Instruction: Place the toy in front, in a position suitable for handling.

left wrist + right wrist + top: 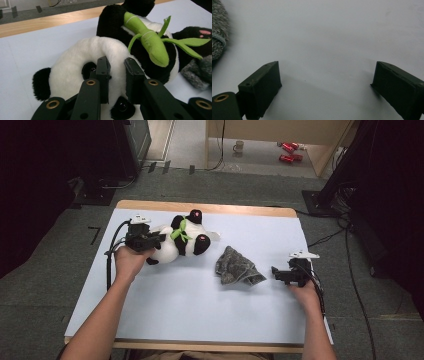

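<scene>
A black-and-white panda plush [181, 243] lies on its side at the back left of the pale tabletop [190, 305], with a green bamboo sprig [179, 233] on its chest. My left gripper [158, 240] is shut on the panda's white head [75, 60]; its jaws [117, 63] pinch the plush between the eyes. The bamboo sprig [152, 45] lies across the panda's body just beyond. A crumpled grey cloth [235, 266] sits right of the panda. My right gripper [276, 272] rests on the table right of the cloth, open [328, 66], nothing between its jaws.
The grey cloth [218, 32] edges into the right gripper view at the left and shows beside the panda [200, 72] in the left gripper view. A wooden table rim [200, 208] runs along the back. A mug [239, 146] and red items [289, 151] lie on the floor beyond.
</scene>
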Tool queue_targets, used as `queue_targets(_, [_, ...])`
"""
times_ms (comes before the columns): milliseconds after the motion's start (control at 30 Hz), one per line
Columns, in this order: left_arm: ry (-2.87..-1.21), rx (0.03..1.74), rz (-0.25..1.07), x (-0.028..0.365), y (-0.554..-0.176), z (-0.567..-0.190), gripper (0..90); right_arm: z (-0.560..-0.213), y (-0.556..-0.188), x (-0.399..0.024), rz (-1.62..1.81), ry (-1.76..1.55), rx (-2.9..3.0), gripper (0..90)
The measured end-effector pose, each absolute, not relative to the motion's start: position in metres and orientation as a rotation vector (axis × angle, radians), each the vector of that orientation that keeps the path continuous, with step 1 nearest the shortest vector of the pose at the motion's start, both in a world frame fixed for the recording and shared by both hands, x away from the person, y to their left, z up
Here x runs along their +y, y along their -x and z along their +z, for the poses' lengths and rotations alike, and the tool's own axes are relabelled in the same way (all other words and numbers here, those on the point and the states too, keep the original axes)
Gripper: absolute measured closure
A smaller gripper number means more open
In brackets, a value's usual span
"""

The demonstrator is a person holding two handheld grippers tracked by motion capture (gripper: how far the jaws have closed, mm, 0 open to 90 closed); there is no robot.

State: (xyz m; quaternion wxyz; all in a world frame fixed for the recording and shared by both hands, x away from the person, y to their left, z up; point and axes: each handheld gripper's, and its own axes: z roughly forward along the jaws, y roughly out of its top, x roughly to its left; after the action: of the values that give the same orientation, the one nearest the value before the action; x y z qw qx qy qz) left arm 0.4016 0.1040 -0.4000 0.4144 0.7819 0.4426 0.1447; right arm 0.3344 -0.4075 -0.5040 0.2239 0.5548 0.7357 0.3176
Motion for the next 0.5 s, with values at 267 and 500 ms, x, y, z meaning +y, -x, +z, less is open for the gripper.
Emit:
queue_targets(267, [-1.968, 1.068, 0.301, 0.104, -0.376, -0.392, 77.9, -0.504, -0.334, -0.407, 0.876, -1.531, 2.03, 7.0])
queue_targets(500, [-1.955, 1.031, 0.231, 0.104, -0.354, -0.395, 78.8, -0.504, -0.334, -0.407, 0.876, -1.531, 2.03, 7.0])
